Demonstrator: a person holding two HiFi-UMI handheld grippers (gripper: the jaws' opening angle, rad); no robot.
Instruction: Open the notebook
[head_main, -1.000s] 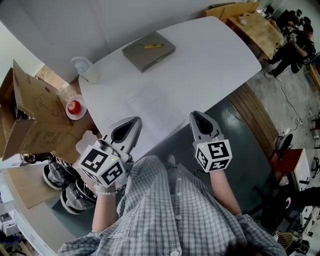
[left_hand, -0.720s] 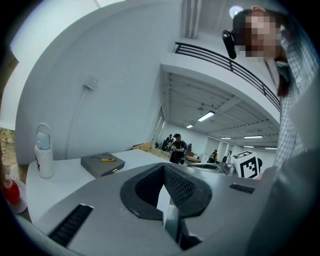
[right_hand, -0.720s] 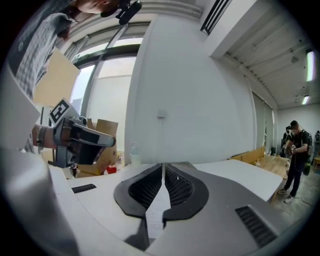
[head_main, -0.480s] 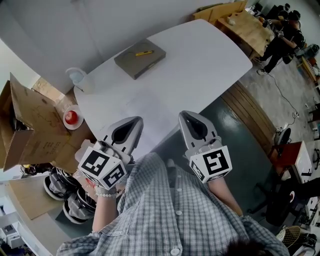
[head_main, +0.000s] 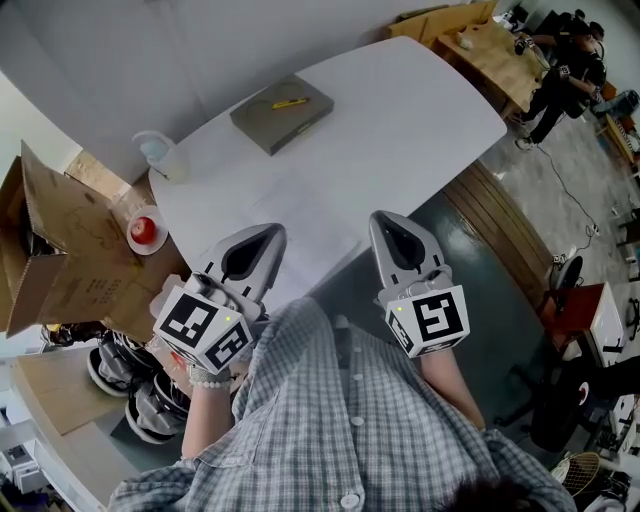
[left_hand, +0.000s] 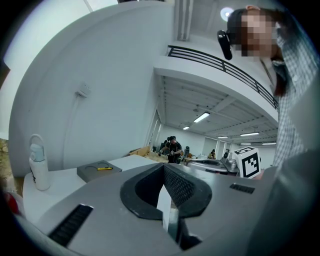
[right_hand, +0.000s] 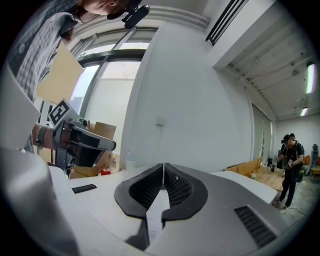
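The grey notebook (head_main: 283, 112) lies closed at the far side of the white table (head_main: 420, 120), with a yellow pen (head_main: 289, 103) on its cover. The left gripper view shows the same notebook (left_hand: 99, 171) and pen (left_hand: 104, 168) far ahead. My left gripper (head_main: 270, 232) hovers at the table's near edge, shut and holding nothing. My right gripper (head_main: 381, 217) is beside it over the near edge. Its jaws are closing the last bit, tips meeting, nothing between them. Both grippers are well short of the notebook.
A clear water bottle (head_main: 160, 155) stands at the table's left corner. Beyond it are a red apple in a bowl (head_main: 143, 230) and an open cardboard box (head_main: 60, 240). Wooden benches (head_main: 490, 50) and people (head_main: 570, 60) are at the far right.
Both grippers have risen a little toward the camera, the right one more. The notebook and pen have stayed where they were on the table.
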